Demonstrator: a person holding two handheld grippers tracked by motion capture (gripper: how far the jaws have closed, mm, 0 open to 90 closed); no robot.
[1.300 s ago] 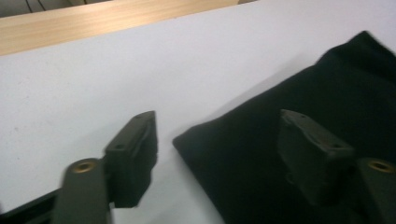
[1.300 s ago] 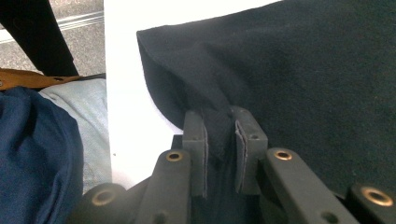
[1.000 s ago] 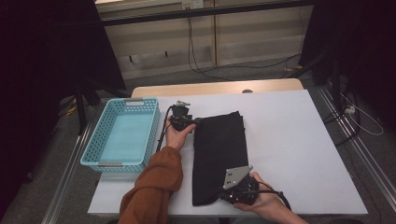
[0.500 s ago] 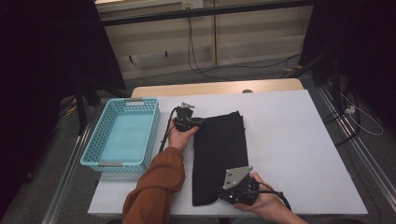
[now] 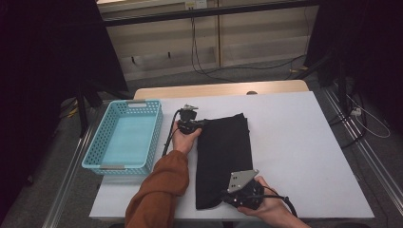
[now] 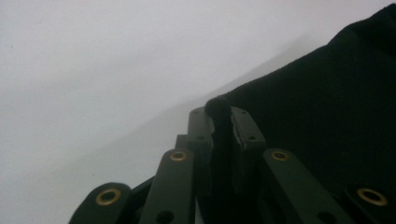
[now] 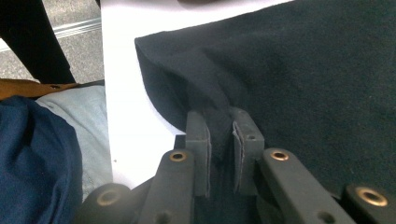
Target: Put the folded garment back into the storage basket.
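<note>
We see the black cloth (image 5: 223, 159) lying folded long on the white table (image 5: 304, 142), right of the empty blue basket (image 5: 124, 137). Our left gripper (image 5: 196, 124), whose jaws have just been closing, now pinches its far left corner, and our right gripper (image 5: 227, 198) clamps the near edge. We judge both grasps made; the next fold and any move to the basket remain.

Cloth (image 5: 223, 156) at centre of the surface (image 5: 304, 142), basket (image 5: 124, 137) to its left.
The left tool (image 5: 203, 124) sits at the cloth's far left corner, just right of the basket; the right tool (image 5: 223, 198) sits at the cloth's near edge, at the surface's near side.
</note>
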